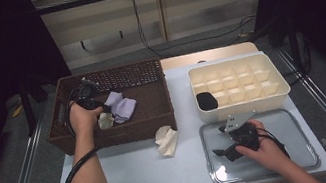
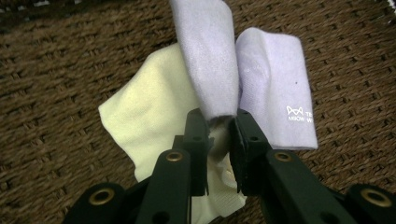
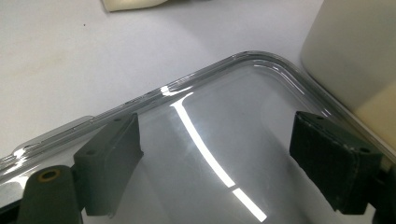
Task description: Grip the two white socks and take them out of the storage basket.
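Left gripper (image 2: pixel 219 122) is pinching the lavender sock (image 2: pixel 210 60) over a pale yellow sock (image 2: pixel 144 112) in the wicker basket (image 1: pixel 155 118); right gripper (image 3: pixel 215 140) is hovering, jaws spread, over the clear lid (image 3: pixel 205 186).

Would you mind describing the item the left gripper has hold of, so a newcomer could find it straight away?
Look in the brown woven basket at the table's left. Inside, the left gripper pinches a pale lilac cloth. It lies over a cream cloth, and it alone has small white printed lettering near one edge.
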Demonstrator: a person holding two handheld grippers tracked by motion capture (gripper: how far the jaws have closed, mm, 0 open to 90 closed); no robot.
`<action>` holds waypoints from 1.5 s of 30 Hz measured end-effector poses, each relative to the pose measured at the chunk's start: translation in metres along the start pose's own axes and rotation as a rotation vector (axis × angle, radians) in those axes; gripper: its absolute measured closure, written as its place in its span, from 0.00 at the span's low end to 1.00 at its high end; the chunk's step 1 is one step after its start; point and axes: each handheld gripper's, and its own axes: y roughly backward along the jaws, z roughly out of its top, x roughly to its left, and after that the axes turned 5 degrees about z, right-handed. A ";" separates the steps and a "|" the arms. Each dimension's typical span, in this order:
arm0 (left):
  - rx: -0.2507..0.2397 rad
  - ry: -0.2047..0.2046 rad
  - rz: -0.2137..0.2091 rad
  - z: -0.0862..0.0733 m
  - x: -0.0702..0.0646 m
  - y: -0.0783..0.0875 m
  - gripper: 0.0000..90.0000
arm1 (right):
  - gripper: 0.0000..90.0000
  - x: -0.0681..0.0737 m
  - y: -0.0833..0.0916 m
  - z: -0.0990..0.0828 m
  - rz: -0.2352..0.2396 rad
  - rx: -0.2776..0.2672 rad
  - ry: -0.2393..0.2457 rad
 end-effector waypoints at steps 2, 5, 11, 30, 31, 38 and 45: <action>-0.008 -0.004 -0.003 0.001 -0.001 0.000 0.87 | 0.18 0.000 0.000 0.000 0.000 0.000 0.000; -0.002 -0.036 -0.008 0.003 -0.004 0.000 0.84 | 0.18 0.000 0.000 0.000 0.000 0.000 -0.001; -0.014 -0.068 -0.011 0.007 -0.007 0.002 0.84 | 0.18 0.000 0.000 0.000 0.000 0.000 -0.002; 0.051 -0.039 0.034 0.011 -0.010 -0.003 0.65 | 0.18 0.000 0.000 0.000 -0.004 -0.003 0.002; 0.066 -0.039 0.033 0.011 -0.010 -0.003 0.66 | 0.18 0.000 0.000 0.000 -0.005 -0.004 0.002; 0.072 -0.045 0.017 0.013 -0.010 0.003 0.89 | 0.18 0.000 0.000 0.000 -0.004 -0.004 0.002; 0.038 0.001 -0.001 0.012 -0.004 0.020 0.92 | 0.18 0.000 0.000 0.000 -0.004 -0.003 0.003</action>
